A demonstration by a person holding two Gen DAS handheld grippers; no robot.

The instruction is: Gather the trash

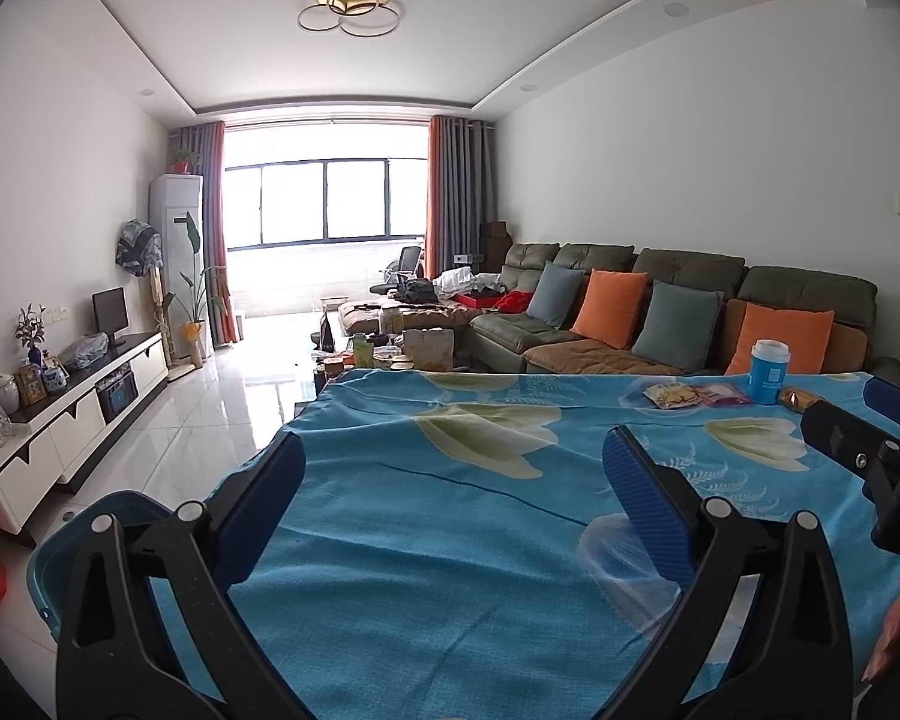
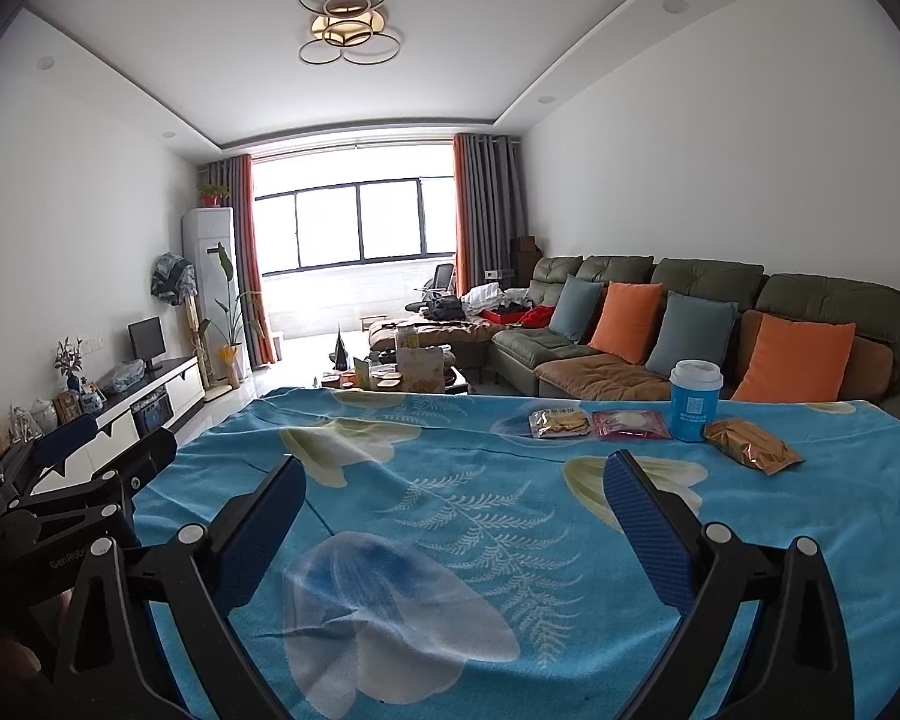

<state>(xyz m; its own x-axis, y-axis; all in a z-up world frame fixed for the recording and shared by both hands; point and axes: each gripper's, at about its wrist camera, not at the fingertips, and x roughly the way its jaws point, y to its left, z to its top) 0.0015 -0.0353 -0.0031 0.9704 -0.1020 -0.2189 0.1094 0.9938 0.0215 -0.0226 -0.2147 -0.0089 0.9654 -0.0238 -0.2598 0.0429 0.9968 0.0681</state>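
On the far right of the blue flowered tablecloth (image 2: 450,480) lie a yellow snack packet (image 2: 559,423), a pink packet (image 2: 630,425) and a brown foil wrapper (image 2: 753,445), beside a blue paper cup with a white lid (image 2: 695,401). The left wrist view has the same cup (image 1: 768,372) and packets (image 1: 672,396) far off at the right. My left gripper (image 1: 455,456) is open over the near left of the cloth, empty. My right gripper (image 2: 455,477) is open and empty too, well short of the packets. A blue bin (image 1: 66,546) sits on the floor at the table's left.
A green sofa (image 2: 708,312) with orange and grey cushions runs behind the table on the right. A cluttered low coffee table (image 2: 402,375) stands beyond the far edge. A white TV cabinet (image 1: 84,402) lines the left wall. Glossy tiled floor (image 1: 210,420) lies between.
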